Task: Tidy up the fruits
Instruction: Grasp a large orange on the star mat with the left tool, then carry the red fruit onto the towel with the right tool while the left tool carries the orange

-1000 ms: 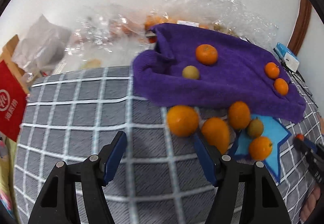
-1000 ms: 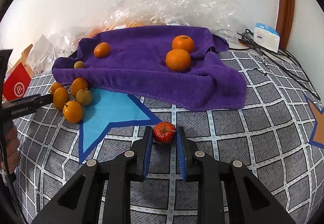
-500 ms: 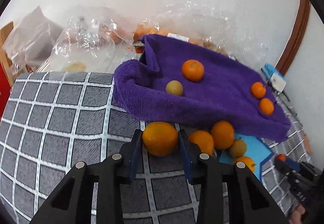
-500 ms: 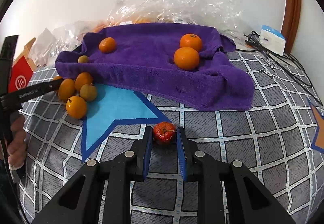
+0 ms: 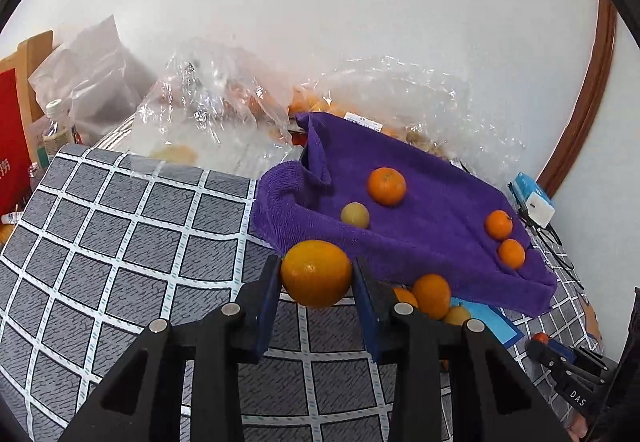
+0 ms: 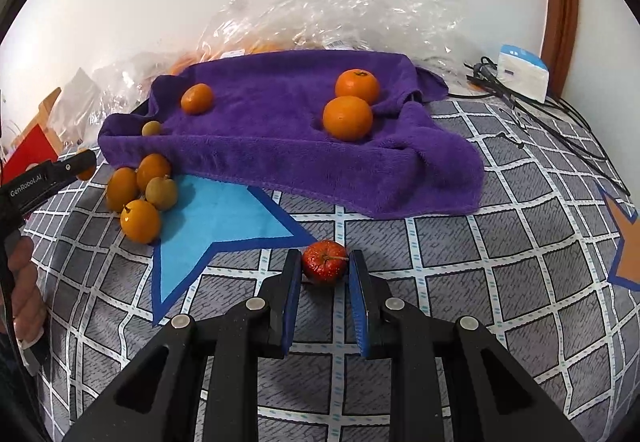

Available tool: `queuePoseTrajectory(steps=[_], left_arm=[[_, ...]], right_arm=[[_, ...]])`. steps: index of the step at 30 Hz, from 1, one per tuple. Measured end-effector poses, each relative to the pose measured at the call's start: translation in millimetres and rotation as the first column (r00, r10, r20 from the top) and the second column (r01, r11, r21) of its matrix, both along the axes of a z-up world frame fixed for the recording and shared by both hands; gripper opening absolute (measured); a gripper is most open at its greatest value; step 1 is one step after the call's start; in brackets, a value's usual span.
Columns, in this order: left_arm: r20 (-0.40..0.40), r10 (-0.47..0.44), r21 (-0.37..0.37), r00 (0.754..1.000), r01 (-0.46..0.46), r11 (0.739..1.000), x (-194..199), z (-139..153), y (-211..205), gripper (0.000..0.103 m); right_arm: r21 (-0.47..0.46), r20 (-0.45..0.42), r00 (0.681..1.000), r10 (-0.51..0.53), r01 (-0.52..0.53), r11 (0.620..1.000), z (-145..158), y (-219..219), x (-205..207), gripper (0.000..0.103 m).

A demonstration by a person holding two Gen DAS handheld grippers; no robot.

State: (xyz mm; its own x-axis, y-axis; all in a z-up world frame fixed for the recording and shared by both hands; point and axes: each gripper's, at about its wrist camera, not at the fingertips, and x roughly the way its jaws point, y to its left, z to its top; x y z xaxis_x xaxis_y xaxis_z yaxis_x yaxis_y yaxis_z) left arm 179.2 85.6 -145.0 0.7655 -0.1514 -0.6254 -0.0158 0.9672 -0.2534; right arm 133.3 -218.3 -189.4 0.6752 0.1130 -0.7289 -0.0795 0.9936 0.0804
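Observation:
My left gripper (image 5: pixel 316 274) is shut on a large orange (image 5: pixel 316 273) and holds it just above the grid-patterned cloth, in front of the purple towel (image 5: pixel 420 230). On the towel lie three small oranges (image 5: pixel 386 186) and a yellowish-green fruit (image 5: pixel 355 215). Beside the towel's near edge sits a cluster of oranges (image 6: pixel 140 220) with another green fruit (image 6: pixel 161 193). My right gripper (image 6: pixel 324 268) is shut on a small red fruit (image 6: pixel 324 261) resting low over the cloth near the blue star patch (image 6: pixel 224 218). It also shows small at the left wrist view's lower right.
Crumpled clear plastic bags (image 5: pixel 224 110) with more fruit lie behind the towel against the white wall. A red box (image 5: pixel 10 134) and bottles stand at the far left. A white-and-blue charger (image 6: pixel 522 72) with black cables lies at the right. A hand (image 6: pixel 24 298) grips the left tool.
The left gripper's jaws shut on the large orange, then lifted it slightly and turned toward the towel. The right gripper kept still with the red fruit.

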Motion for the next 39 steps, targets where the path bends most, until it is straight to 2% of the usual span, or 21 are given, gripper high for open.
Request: queuePoseTrajectory(steps=[8, 12, 18, 27, 30, 39], left_arm=[[0.020, 0.006, -0.026, 1.000, -0.006, 1.000, -3.5, 4.1, 2.3, 0.034], [0.061, 0.016, -0.042, 0.998, -0.013, 0.999, -9.5, 10.1, 4.7, 0.034], [0.091, 0.032, -0.035, 0.995, -0.028, 0.999, -11.4, 15.2, 4.7, 0.034], [0.121, 0.051, -0.077, 0.991, -0.042, 0.996, -15.8, 20.9, 12.2, 0.034], [0.118, 0.064, -0.093, 0.991, -0.053, 0.994, -15.6, 21.5, 15.7, 0.034], [0.130, 0.093, -0.072, 0.987, -0.084, 0.994, -17.6, 23.0, 17.3, 0.034]], right_arm=[[0.015, 0.012, 1.000, 0.014, -0.014, 1.000, 0.5, -1.5, -1.7, 0.023], [0.000, 0.022, 1.000, 0.019, -0.019, 1.000, 1.3, 1.1, -3.4, 0.023], [0.038, 0.033, 0.999, 0.004, -0.005, 0.999, 3.4, -5.8, -3.3, 0.023], [0.059, 0.045, 0.999, -0.014, 0.012, 0.998, 8.9, -8.6, -5.7, 0.023], [0.089, 0.043, 0.999, -0.011, 0.008, 0.996, 16.0, -11.6, -7.3, 0.023], [0.071, 0.103, 0.995, -0.018, 0.010, 0.997, 49.2, -14.3, -2.0, 0.023]])
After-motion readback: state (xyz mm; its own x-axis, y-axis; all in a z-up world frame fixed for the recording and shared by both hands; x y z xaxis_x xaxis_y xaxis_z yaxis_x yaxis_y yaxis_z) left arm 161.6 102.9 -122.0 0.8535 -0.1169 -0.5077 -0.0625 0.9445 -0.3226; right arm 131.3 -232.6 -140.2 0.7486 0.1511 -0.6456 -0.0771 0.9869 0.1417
